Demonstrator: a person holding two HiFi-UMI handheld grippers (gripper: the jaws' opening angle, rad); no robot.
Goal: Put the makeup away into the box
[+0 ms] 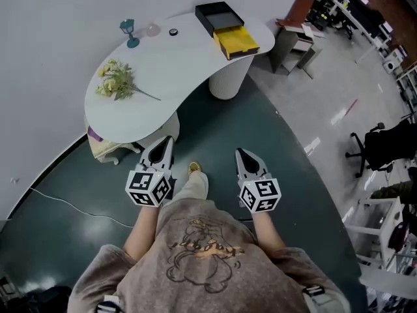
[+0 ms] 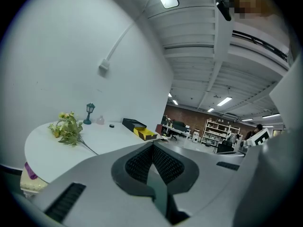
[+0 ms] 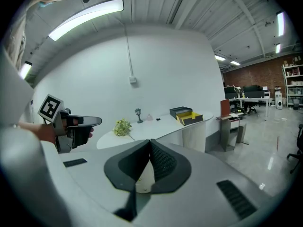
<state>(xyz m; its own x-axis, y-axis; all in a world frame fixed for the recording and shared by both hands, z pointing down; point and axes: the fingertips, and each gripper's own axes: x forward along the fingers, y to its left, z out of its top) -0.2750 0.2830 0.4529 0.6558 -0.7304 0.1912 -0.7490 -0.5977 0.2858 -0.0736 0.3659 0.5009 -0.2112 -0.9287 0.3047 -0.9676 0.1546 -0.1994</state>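
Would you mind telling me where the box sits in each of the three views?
Head view: box, top centre, at the table's right end.
Left gripper view: box, just left of centre, middle height.
Right gripper view: box, just right of centre, middle height.
Shared landmark: the flowers, toward the table's opposite end in every view.

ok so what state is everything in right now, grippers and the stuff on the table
left gripper, fingers shut, empty
right gripper, fingers shut, empty
box, black, closed on top
drawer, yellow, pulled out of the box
flowers, lying flat on the table
lamp, standing upright
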